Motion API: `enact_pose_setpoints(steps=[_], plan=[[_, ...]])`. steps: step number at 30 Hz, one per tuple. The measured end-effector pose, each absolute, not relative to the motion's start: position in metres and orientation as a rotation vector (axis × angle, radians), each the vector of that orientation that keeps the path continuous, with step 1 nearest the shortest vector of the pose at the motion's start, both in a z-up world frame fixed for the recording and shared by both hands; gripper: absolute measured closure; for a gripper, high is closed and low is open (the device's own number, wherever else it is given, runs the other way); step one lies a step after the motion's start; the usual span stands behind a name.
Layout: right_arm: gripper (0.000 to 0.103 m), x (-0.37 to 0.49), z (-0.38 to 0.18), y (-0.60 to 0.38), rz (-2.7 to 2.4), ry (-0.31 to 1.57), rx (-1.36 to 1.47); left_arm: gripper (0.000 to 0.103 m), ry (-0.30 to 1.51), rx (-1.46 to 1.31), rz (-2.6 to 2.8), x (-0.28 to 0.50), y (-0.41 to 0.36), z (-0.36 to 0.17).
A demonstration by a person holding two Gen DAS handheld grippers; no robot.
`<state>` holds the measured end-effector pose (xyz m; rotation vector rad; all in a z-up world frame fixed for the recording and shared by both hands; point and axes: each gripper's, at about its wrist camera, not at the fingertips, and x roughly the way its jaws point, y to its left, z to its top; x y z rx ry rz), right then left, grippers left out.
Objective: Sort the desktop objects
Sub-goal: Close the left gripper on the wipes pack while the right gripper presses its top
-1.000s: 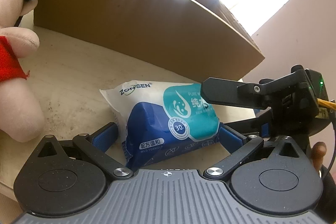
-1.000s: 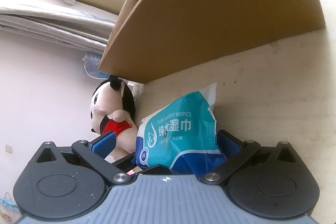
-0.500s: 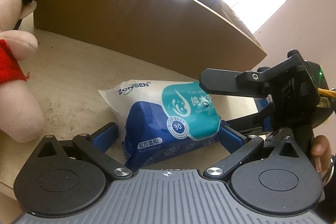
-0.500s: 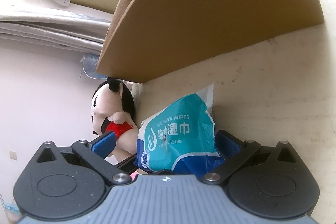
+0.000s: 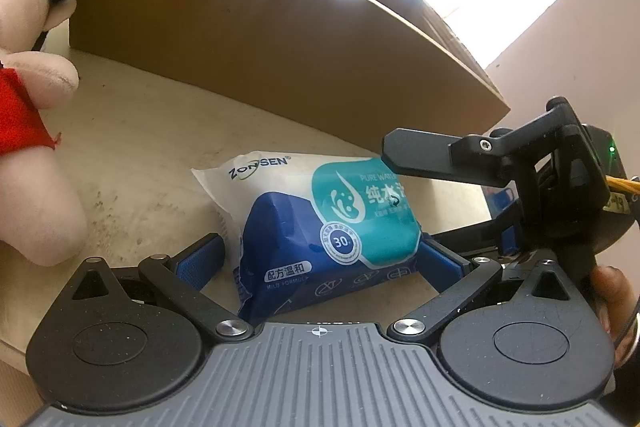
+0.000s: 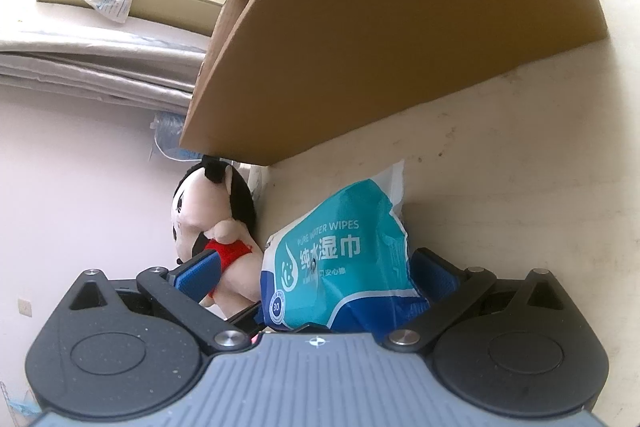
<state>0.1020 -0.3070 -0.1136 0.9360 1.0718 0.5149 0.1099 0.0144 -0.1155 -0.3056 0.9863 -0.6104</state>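
The soft pack of wipes (image 5: pixel 320 227) lies on the desk (image 5: pixel 140 155) near the cardboard box (image 5: pixel 240 39), between the open left gripper (image 5: pixel 320 259) and open right gripper (image 6: pixel 316 267), and could slip or squash if both squeeze together.

My right tool (image 6: pixel 316 269) straddles the wipes pack (image 6: pixel 340 267) on the tabletop (image 6: pixel 520 167); doll (image 6: pixel 212 223) left, cardboard box (image 6: pixel 400 27) behind.
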Motion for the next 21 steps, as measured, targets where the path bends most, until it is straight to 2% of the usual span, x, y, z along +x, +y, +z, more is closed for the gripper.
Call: enact_pose_setpoints(steps=[17,21], plan=[[0.000,0.104,-0.115,-0.309,0.504,1.088,0.962,0.000,0.985,-0.323,-0.614,0.113,0.008,-0.127],[0.000,0.100,-0.108,-0.307,0.484,1.063,0.908,0.000,0.981,-0.310,-0.620,0.114,0.015,-0.116]])
